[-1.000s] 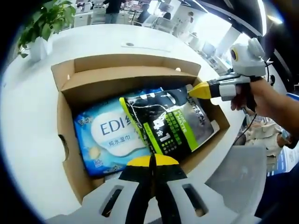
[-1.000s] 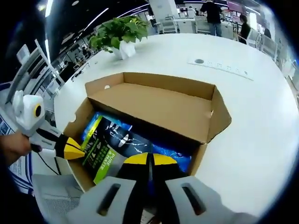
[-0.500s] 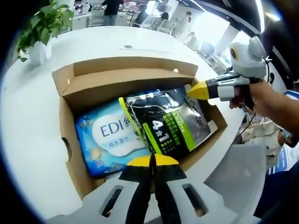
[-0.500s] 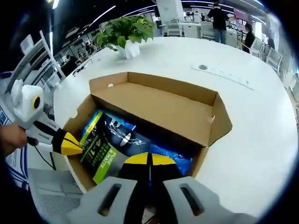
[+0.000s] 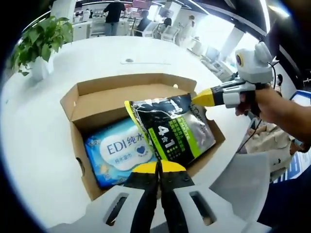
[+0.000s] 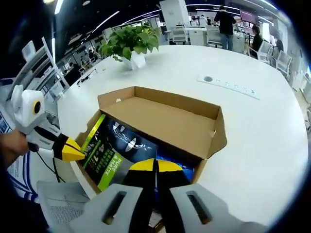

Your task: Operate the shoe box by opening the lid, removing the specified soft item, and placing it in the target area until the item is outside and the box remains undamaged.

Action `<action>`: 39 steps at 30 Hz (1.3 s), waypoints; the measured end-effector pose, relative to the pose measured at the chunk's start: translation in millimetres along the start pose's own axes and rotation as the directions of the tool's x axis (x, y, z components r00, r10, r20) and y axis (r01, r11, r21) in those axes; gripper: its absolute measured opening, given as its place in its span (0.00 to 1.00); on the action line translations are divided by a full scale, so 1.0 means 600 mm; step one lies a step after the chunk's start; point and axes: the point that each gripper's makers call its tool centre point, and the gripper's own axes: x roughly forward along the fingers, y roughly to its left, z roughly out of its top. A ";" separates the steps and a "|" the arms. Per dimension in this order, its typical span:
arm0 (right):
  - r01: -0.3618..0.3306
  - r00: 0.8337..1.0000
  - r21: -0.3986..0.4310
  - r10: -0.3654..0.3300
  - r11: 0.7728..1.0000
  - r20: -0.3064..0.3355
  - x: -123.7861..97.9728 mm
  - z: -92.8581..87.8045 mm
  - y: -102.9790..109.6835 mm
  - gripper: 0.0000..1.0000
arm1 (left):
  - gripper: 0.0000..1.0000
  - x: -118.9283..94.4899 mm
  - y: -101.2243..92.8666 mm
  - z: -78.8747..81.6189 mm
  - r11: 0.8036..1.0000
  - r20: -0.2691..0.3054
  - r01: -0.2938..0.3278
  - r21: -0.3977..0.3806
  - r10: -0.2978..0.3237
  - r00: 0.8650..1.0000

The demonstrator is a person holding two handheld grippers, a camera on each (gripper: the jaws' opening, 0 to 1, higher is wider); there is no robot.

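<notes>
An open cardboard shoe box (image 5: 77, 131) (image 6: 214, 136) sits on the white table, its lid folded back on the far side. A black and green soft pouch (image 5: 175, 131) (image 6: 116, 150) is raised and tilted over the box's opening. In the left gripper view my left gripper (image 5: 158, 167) is shut on the pouch's near edge, and it also enters the right gripper view from the left (image 6: 73, 149). My right gripper (image 6: 155, 165) pinches the opposite corner and is seen from the side (image 5: 201, 97). A blue wet-wipes pack (image 5: 119, 150) (image 6: 182, 167) lies flat in the box.
A potted plant (image 5: 34, 43) (image 6: 129, 41) stands on the far part of the white table (image 5: 146, 53). A round cable port (image 6: 208, 78) is set into the tabletop. A grey chair (image 5: 243, 179) is beside the table's edge. People stand far off.
The pouch has risen out of the box between the two grippers. Both cameras have pulled up and back, so the box looks smaller.
</notes>
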 end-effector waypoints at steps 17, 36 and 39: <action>0.083 0.993 0.018 -0.084 0.996 0.086 -0.114 0.029 -0.065 0.00 | 0.00 -0.006 -0.103 0.081 0.993 0.052 0.055 0.105 -0.061 0.997; 0.162 0.980 0.064 -0.169 0.985 0.109 -0.194 -0.004 -0.157 0.00 | 0.00 0.055 -0.205 0.108 0.980 0.038 0.112 0.162 -0.119 0.992; 0.172 0.978 0.069 -0.179 0.983 0.109 -0.201 -0.008 -0.174 0.00 | 0.00 0.069 -0.216 0.114 0.980 0.036 0.120 0.159 -0.127 0.991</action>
